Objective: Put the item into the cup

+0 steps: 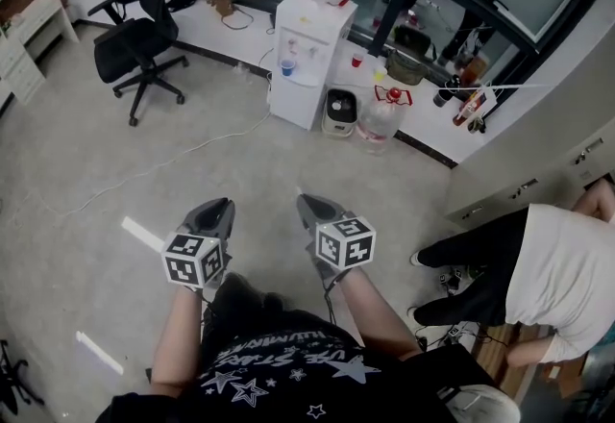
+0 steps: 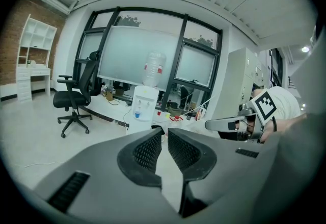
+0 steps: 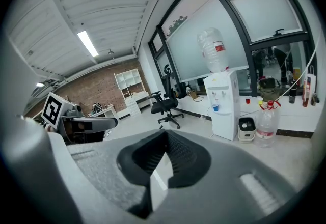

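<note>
I stand on an open office floor and hold both grippers at waist height, pointed forward. My left gripper [image 1: 219, 207] [image 2: 164, 131] has its jaws together with nothing between them. My right gripper [image 1: 304, 203] [image 3: 166, 134] is shut and empty too. A small blue cup [image 1: 287, 67] [image 2: 136, 114] [image 3: 216, 107] sits in the white water dispenser [image 1: 309, 56], a few steps ahead of both grippers. A red cup [image 1: 356, 60] [image 3: 248, 100] stands on the low white ledge beside it. No item to carry shows in any view.
A black office chair [image 1: 139, 37] stands at the far left. Beside the dispenser are a small bin [image 1: 340, 111] and a water jug [image 1: 381, 118]. A person in a white shirt [image 1: 553, 277] crouches at the right. A white cable [image 1: 144, 171] lies on the floor.
</note>
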Action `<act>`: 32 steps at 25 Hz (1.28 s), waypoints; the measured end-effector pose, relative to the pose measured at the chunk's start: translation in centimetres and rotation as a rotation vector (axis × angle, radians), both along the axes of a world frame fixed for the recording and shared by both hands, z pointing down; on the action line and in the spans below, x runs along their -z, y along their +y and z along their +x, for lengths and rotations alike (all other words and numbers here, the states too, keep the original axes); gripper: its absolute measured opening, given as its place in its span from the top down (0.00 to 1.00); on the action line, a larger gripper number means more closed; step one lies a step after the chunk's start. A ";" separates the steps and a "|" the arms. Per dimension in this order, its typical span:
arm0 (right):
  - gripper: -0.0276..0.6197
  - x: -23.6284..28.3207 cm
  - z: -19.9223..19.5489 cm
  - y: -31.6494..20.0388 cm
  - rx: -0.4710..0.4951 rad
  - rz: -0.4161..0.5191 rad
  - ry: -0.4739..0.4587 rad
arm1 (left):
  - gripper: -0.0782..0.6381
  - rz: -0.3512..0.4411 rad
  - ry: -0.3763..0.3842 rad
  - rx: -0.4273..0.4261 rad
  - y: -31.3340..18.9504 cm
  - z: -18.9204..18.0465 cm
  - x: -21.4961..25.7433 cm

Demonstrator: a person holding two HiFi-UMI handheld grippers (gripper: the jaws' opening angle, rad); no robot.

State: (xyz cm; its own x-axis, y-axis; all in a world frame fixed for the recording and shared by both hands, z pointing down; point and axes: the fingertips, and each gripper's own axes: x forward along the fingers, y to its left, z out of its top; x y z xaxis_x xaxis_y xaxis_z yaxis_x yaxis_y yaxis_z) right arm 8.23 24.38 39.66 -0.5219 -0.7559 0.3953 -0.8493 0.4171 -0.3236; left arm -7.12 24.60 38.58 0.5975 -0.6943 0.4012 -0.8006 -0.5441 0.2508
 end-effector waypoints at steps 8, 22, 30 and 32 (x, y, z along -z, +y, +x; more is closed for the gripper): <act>0.96 -0.9 0.4 -4.1 -0.032 -0.023 0.016 | 0.83 0.002 0.008 -0.018 -5.7 -0.4 -0.7; 0.96 -4.0 -1.5 -18.1 -0.087 -0.091 0.055 | 0.83 -0.055 0.001 -0.117 -20.8 -1.9 -3.8; 0.96 -5.0 -2.8 -27.9 -0.165 -0.126 0.056 | 0.83 -0.097 0.005 -0.158 -30.5 -4.2 -4.7; 0.96 -5.1 -3.1 -30.1 -0.182 -0.134 0.060 | 0.83 -0.107 0.007 -0.165 -32.6 -4.8 -4.9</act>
